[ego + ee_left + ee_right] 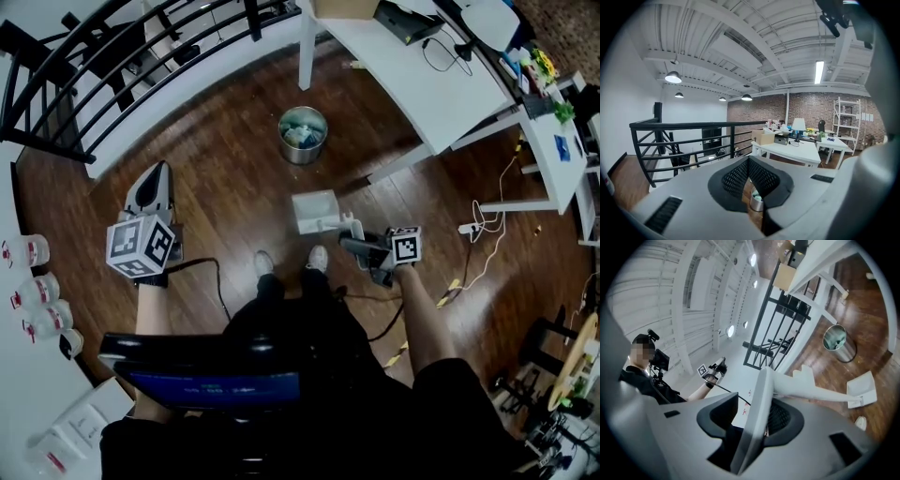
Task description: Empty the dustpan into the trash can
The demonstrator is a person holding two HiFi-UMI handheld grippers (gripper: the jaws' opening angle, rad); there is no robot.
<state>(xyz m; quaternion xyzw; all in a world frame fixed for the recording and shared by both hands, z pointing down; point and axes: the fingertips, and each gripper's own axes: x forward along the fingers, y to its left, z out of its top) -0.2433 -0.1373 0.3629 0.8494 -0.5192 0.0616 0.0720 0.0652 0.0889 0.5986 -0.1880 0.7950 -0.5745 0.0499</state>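
1. White all over: dustpan (315,210).
2. Silver metal: can (302,134), with white and pale blue-green scraps inside.
3. Dark reddish-brown planks, glossy: floor (225,187).
4. Black bars: railing (94,75).
5. White top and legs: desk (422,84).
6. Light grey shell: left gripper (749,160); black with a fine mesh pattern: pads (736,179).
7. White faces with black square markers: cube (142,246).
8. Red-brown brick: wall (806,105).

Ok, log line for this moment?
right gripper: shut on handle of white plastic dustpan | dustpan: short of round metal trash can | left gripper: shut, empty | step: emptying not yet done
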